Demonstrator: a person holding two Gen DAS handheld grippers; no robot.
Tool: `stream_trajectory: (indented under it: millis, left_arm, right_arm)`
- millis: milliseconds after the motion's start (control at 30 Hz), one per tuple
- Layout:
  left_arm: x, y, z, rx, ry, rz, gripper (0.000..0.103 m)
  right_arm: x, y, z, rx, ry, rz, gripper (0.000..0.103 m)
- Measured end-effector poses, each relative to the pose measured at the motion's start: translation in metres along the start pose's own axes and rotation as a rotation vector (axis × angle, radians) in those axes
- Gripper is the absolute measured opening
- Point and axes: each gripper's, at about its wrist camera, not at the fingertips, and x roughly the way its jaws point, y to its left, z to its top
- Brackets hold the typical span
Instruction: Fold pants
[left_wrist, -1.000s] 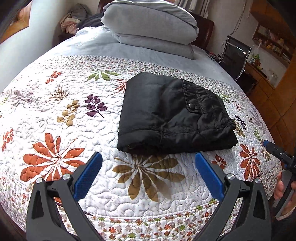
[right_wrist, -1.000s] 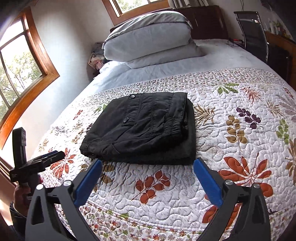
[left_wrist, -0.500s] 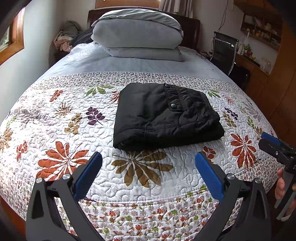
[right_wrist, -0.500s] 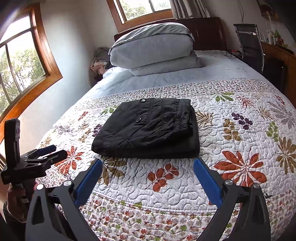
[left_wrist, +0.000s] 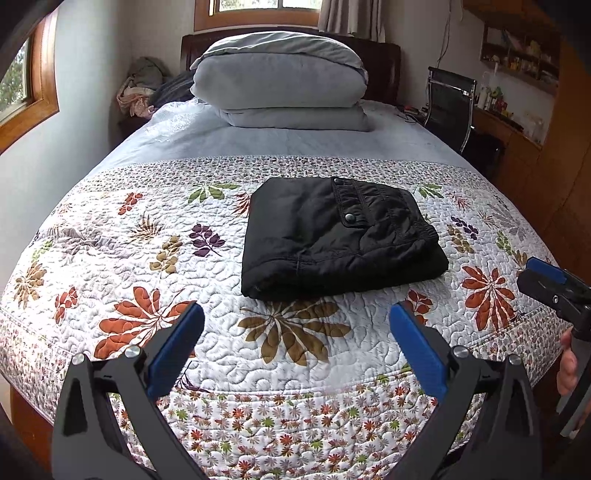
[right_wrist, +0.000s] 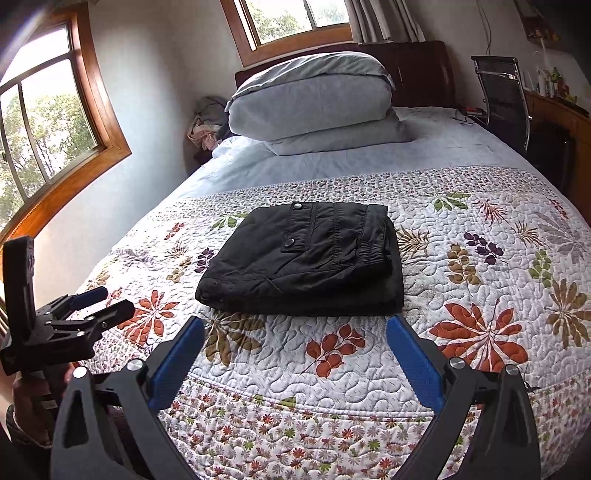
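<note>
Black pants (left_wrist: 336, 240) lie folded into a compact rectangle on the floral quilt (left_wrist: 155, 266), a snap-button pocket flap facing up; the same bundle of pants (right_wrist: 306, 262) shows in the right wrist view. My left gripper (left_wrist: 297, 330) hangs open near the foot of the bed, well short of the pants, with nothing between its blue pads. My right gripper (right_wrist: 295, 341) is open too, also back from the bundle. Each gripper appears in the other's view: the right gripper (left_wrist: 554, 284) at the right edge, the left gripper (right_wrist: 92, 306) at the lower left.
Two grey pillows (left_wrist: 280, 88) are stacked at the headboard. A pile of clothes (left_wrist: 142, 92) sits in the far left corner. A black chair (left_wrist: 448, 107) and wooden shelving (left_wrist: 517, 122) stand to the right of the bed. Windows (right_wrist: 48, 136) line the left wall.
Both grippers have drawn back and risen away from the folded pants, so the bundle looks smaller and more of the room shows. The pants have not moved.
</note>
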Motion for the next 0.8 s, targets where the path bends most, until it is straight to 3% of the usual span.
stream_trajectory:
  millis: [800]
  left_arm:
    - [-0.016,0.007,-0.002,-0.033,0.002,-0.017,0.100]
  right_arm:
    - [-0.009,0.016,-0.005,0.002,0.013,0.006,0.099]
